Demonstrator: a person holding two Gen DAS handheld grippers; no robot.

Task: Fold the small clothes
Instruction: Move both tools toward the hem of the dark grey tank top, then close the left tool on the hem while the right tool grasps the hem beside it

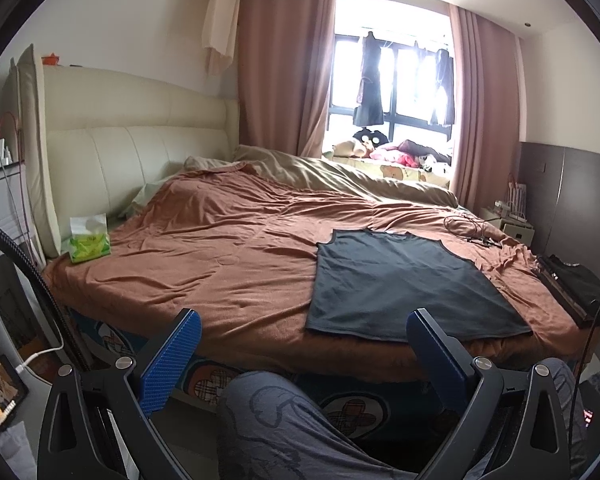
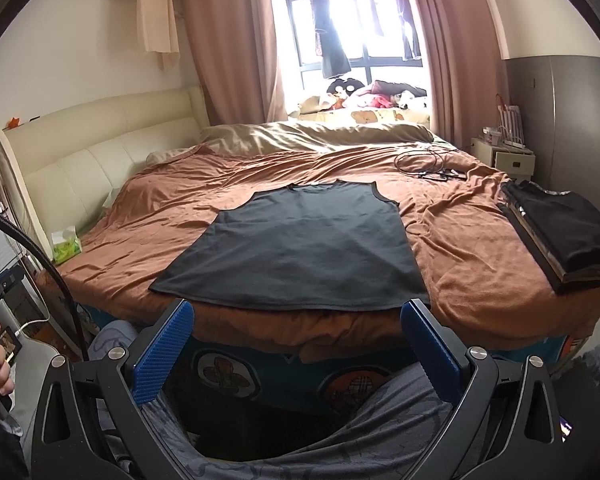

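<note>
Dark sleeveless top (image 2: pixel 300 248) lies flat on the bed (image 2: pixel 480 280): thin, limp, light. Both grippers, left (image 1: pixel 300 364) and right (image 2: pixel 296 350), jaws apart, should pinch hem corners.

Black gripper frames, blue ribbed pads (image 1: pixel 171 360), grey printed trousers (image 1: pixel 284 432).

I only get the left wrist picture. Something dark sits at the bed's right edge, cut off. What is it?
Observer: The right wrist view shows it whole: a stack of folded dark clothes on the brown blanket, to the right of the dark sleeveless top and apart from it.
Operator: And the other tongs? I can't see them at all.
Observer: The right tongs are open and empty, held just short of the top's near hem.
</note>
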